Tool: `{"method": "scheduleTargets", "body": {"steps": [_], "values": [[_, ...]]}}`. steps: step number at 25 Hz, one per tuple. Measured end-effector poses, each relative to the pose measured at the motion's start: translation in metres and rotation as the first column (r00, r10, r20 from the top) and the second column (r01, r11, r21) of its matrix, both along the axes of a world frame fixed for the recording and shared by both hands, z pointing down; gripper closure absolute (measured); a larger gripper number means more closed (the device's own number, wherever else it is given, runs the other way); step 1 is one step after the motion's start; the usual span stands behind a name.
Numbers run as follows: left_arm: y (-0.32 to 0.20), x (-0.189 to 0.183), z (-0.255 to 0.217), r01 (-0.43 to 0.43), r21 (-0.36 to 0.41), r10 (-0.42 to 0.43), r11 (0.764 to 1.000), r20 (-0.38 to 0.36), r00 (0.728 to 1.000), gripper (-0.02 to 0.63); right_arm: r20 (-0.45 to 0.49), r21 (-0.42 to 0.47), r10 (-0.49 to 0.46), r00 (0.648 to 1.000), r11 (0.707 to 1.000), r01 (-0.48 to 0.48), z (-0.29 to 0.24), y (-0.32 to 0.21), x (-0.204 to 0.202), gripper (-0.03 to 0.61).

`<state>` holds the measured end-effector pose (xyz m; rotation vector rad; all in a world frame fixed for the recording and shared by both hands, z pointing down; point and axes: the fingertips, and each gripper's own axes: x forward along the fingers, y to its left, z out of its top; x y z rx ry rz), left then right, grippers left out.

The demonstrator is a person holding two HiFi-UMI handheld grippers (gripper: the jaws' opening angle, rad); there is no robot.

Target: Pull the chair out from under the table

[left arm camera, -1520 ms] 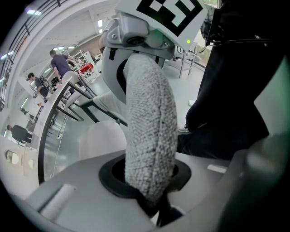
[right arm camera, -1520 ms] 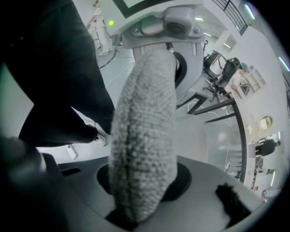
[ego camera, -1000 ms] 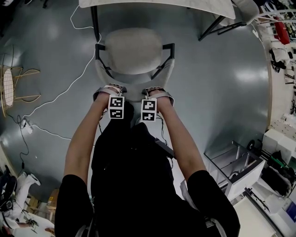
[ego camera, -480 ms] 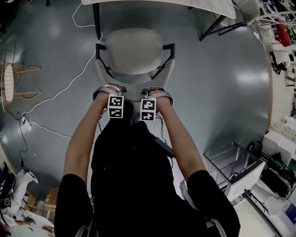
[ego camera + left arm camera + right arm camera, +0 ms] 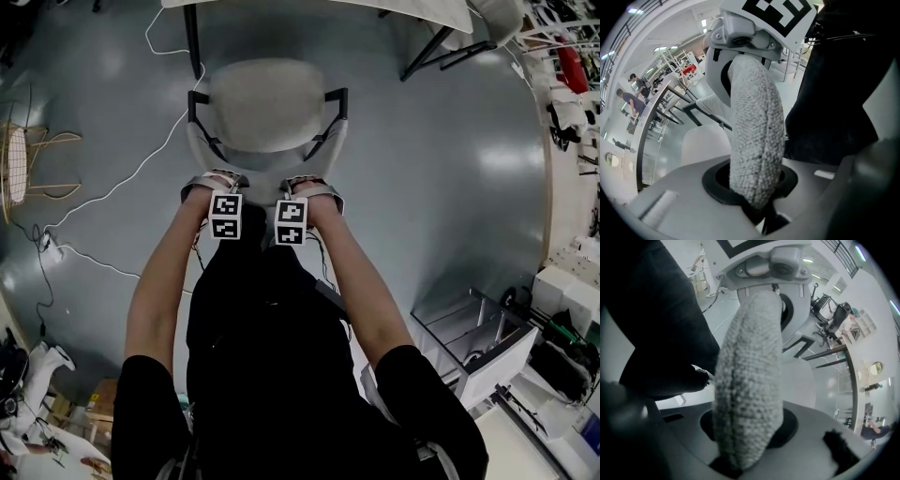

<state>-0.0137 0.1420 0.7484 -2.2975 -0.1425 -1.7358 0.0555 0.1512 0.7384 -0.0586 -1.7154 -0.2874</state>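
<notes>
Chair point(image 5: 267, 103): pale upholstered seat, black arm frames either side, standing on grey floor point(image 5: 422, 159). Seat fully out from under table point(image 5: 319, 6), with a strip of floor showing between seat front and table edge. Backrest nearest the person, seat facing the table.

Left gripper point(image 5: 214, 184) clenched on the backrest's top edge, left of centre. In left gripper view, nubby fabric rim of backrest point(image 5: 754, 136) wedged between the jaws of left gripper point(image 5: 757, 201), with no gap either side. Right gripper point(image 5: 314, 189) same story, clamped on the top edge just right of centre. In right gripper view, same fabric rim point(image 5: 750, 394) pinched in right gripper point(image 5: 740, 451). Both pointing steeply down, side by side, marker cubes point(image 5: 225, 216) close together but apart. Each gripper view also catches the other gripper further along the rim.

Bare forearms running back to a person in dark clothing point(image 5: 272, 366), standing right behind the chair.

Further out: black table leg point(image 5: 192, 37) left of the chair, angled black legs point(image 5: 436, 54) to the right. White cable point(image 5: 131, 178) snaking across the floor at left, wire-frame chair point(image 5: 28, 164) at far left. Metal rack point(image 5: 478, 342) at lower right, cluttered shelving along the right edge.
</notes>
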Motion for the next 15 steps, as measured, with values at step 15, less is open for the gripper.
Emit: {"method": "scheduleTargets", "body": {"steps": [15], "values": [[0.0109,0.0014,-0.0006,0.009,-0.001,-0.009,1.0,0.009,1.0,0.532,-0.005,-0.002,-0.002,1.0,1.0,0.002,-0.0011,0.0107,0.003,0.477]]}}
